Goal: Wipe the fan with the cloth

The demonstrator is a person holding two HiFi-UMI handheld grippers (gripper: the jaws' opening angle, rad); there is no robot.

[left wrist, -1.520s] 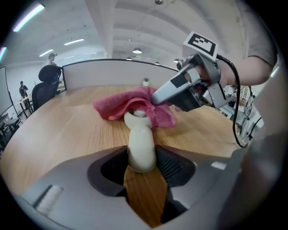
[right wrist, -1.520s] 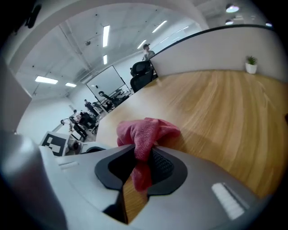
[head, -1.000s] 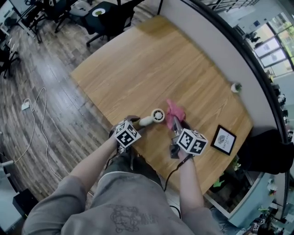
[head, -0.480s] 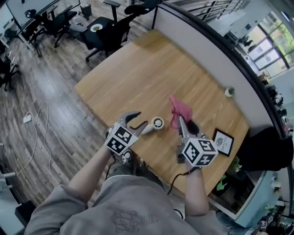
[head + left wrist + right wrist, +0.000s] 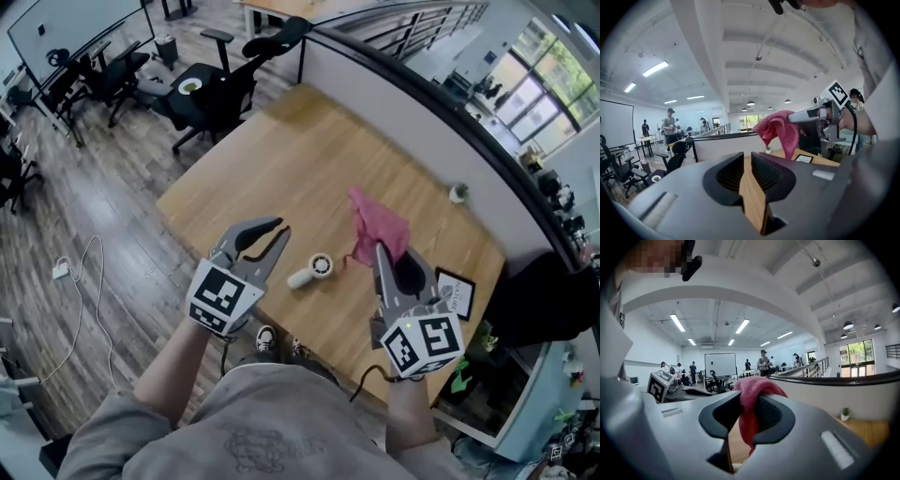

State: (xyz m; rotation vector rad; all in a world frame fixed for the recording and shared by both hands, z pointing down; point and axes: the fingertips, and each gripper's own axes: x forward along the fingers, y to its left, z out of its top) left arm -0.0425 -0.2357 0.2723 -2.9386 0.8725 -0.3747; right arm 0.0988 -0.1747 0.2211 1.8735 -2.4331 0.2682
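Note:
A small white hand-held fan lies on the wooden table, with nothing holding it. My left gripper hovers above and to the fan's left. Its jaws are closing to a narrow gap with nothing between them. My right gripper is raised to the fan's right and is shut on a pink cloth. The cloth bunches over the jaw tips and hangs down between them. From the left gripper view the cloth dangles from the right gripper's tips.
A dark framed picture lies near the table's right corner and a small potted plant stands by the partition. Office chairs stand beyond the far table edge. A cable lies on the floor at left.
Both grippers have risen from the tabletop. The left one left the fan's handle and narrowed its jaws. The right one carried the cloth up; the fan stayed on the table.

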